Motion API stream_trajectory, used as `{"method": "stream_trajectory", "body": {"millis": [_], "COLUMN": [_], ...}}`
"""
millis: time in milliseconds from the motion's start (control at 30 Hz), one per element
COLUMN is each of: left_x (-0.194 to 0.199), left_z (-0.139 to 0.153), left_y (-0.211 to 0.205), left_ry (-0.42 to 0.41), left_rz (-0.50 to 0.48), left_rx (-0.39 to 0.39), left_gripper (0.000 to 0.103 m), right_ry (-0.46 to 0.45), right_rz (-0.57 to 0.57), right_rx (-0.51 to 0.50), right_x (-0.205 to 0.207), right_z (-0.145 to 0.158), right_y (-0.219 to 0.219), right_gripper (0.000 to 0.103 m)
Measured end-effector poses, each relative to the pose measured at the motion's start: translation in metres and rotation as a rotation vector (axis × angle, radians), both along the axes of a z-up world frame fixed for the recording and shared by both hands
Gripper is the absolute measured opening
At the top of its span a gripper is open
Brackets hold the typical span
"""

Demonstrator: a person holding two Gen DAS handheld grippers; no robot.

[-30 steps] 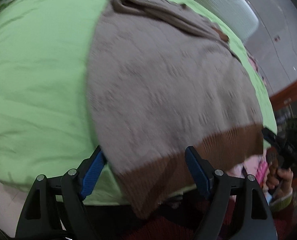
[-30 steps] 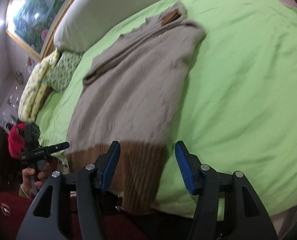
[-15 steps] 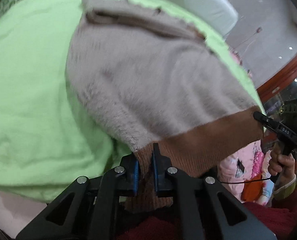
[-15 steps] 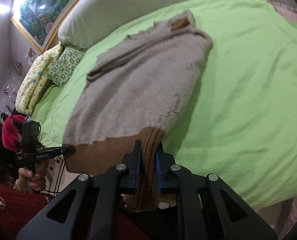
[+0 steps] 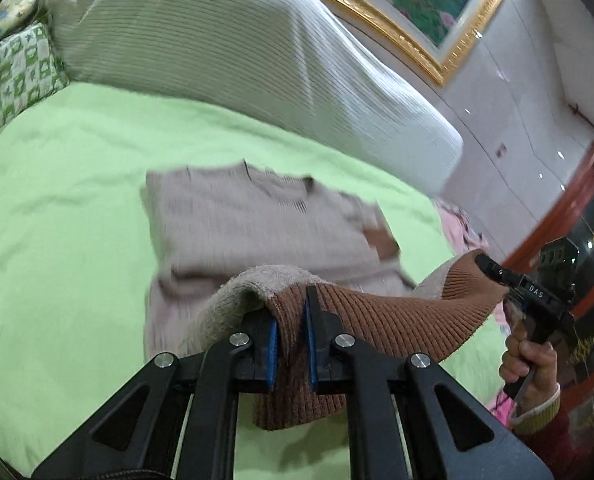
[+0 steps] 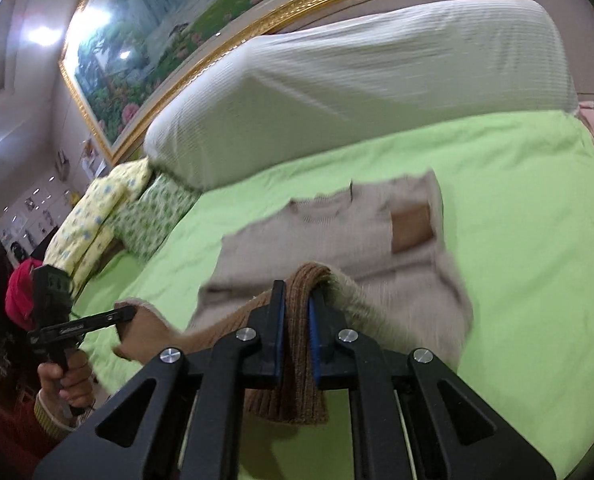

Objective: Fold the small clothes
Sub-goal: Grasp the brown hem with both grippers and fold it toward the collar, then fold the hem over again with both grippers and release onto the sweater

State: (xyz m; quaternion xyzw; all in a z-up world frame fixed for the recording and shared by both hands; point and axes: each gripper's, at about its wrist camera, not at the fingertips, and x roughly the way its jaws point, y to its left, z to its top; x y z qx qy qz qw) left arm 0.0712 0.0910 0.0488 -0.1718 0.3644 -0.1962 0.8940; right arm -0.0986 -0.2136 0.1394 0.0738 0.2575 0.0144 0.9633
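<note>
A small beige knit sweater [image 5: 253, 232] with a brown ribbed hem lies on the green bedsheet [image 5: 57, 184], neck toward the pillow. Its sleeves look folded in, a brown cuff [image 6: 411, 226] on top. My left gripper [image 5: 291, 320] is shut on the brown hem's left corner, lifted off the bed. My right gripper [image 6: 295, 316] is shut on the hem's other corner [image 6: 297, 344], also raised. The hem [image 5: 397, 320] hangs stretched between both grippers. In the left wrist view the right gripper [image 5: 493, 274] pinches the hem at the right, a hand below it.
A long white ribbed pillow [image 6: 377, 80] lies across the head of the bed under a gold-framed painting [image 6: 201, 12]. Green and yellow patterned cushions [image 6: 137, 208] sit at the bed's left. Pink fabric [image 5: 461, 224] lies past the bed's right edge.
Both grippers closed on the brown hem corners, then rose and tipped up, lifting the sweater's lower end off the sheet toward the neck.
</note>
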Motion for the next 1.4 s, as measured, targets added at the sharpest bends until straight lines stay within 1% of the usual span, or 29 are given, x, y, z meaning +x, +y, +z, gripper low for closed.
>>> {"method": "stream_trajectory", "body": {"millis": [167,200,267,300,333,367,400,433,467,500,533,567,600,667,733,767,800,833,867,933,967,1000,1067,1100,1200,1233,1300,1367,1400], "left_x": [0.1,0.121,0.163,0.174,0.194,0.2,0.209,0.211,0.208,0.196,0.19,0.184,0.175,0.155,0.137,0.131,0.124,0.118,0.114,0.111,0.111,0.115,0.125,0.132,0.156,0.166,0.182,0.196,0.201], "left_z": [-0.012,-0.017,-0.031,-0.037,-0.048,-0.054,-0.062,-0.065,-0.065,-0.066,-0.064,-0.063,-0.061,-0.057,-0.056,-0.057,-0.059,-0.061,-0.063,-0.069,-0.071,-0.074,-0.077,-0.077,-0.079,-0.081,-0.086,-0.096,-0.101], "left_y": [0.0,0.001,0.007,0.01,0.012,0.016,0.019,0.021,0.022,0.021,0.021,0.022,0.025,0.03,0.034,0.033,0.032,0.031,0.032,0.03,0.029,0.027,0.022,0.019,0.011,0.007,-0.001,-0.01,-0.014], "left_ry": [0.057,0.071,0.109,0.13,0.171,0.196,0.233,0.24,0.228,0.211,0.19,0.175,0.156,0.125,0.113,0.106,0.102,0.107,0.112,0.121,0.126,0.131,0.133,0.13,0.126,0.132,0.148,0.169,0.176], "left_rz": [0.09,0.103,0.152,0.163,0.171,0.175,0.174,0.171,0.17,0.174,0.192,0.212,0.233,0.24,0.243,0.243,0.238,0.234,0.234,0.218,0.215,0.215,0.203,0.204,0.187,0.176,0.153,0.122,0.116], "left_rx": [0.04,0.044,0.062,0.071,0.083,0.082,0.062,0.05,0.055,0.072,0.1,0.123,0.137,0.13,0.14,0.149,0.161,0.181,0.195,0.217,0.232,0.258,0.302,0.325,0.383,0.414,0.473,0.535,0.568], "left_gripper": [0.01,0.01,0.011,0.013,0.013,0.016,0.016,0.017,0.019,0.027,0.035,0.055,0.063,0.064,0.072,0.072,0.073,0.074,0.074,0.074,0.075,0.075,0.075,0.075,0.075,0.075,0.074,0.074,0.068], "right_ry": [0.036,0.049,0.076,0.091,0.11,0.138,0.187,0.214,0.218,0.201,0.19,0.181,0.174,0.163,0.149,0.144,0.137,0.133,0.132,0.132,0.13,0.132,0.16,0.181,0.237,0.257,0.288,0.322,0.333], "right_rz": [-0.039,-0.053,-0.076,-0.099,-0.113,-0.133,-0.2,-0.257,-0.281,-0.28,-0.271,-0.273,-0.281,-0.269,-0.248,-0.235,-0.209,-0.193,-0.185,-0.16,-0.139,-0.111,-0.095,-0.084,-0.073,-0.077,-0.081,-0.078,-0.087], "right_rx": [0.03,0.023,0.025,0.035,0.05,0.065,0.054,0.026,0.011,0.023,0.035,0.032,0.02,0.01,-0.015,-0.036,-0.08,-0.125,-0.169,-0.28,-0.318,-0.384,-0.499,-0.57,-0.677,-0.702,-0.726,-0.711,-0.709], "right_x": [0.097,0.123,0.159,0.178,0.193,0.205,0.219,0.224,0.223,0.218,0.212,0.204,0.196,0.181,0.169,0.165,0.161,0.159,0.159,0.168,0.172,0.177,0.191,0.2,0.222,0.228,0.242,0.253,0.259], "right_z": [0.012,0.013,0.011,0.008,0.003,-0.003,-0.013,-0.018,-0.022,-0.025,-0.027,-0.029,-0.031,-0.036,-0.038,-0.038,-0.038,-0.038,-0.038,-0.038,-0.039,-0.041,-0.048,-0.054,-0.068,-0.072,-0.078,-0.083,-0.085], "right_y": [-0.029,-0.035,-0.048,-0.058,-0.068,-0.078,-0.092,-0.099,-0.105,-0.112,-0.116,-0.119,-0.121,-0.121,-0.117,-0.115,-0.108,-0.101,-0.096,-0.081,-0.074,-0.063,-0.047,-0.039,-0.029,-0.028,-0.032,-0.038,-0.042], "right_gripper": [0.011,0.011,0.011,0.011,0.014,0.019,0.023,0.035,0.037,0.037,0.038,0.039,0.039,0.039,0.039,0.04,0.042,0.048,0.057,0.067,0.07,0.071,0.077,0.077,0.077,0.077,0.077,0.076,0.076]}}
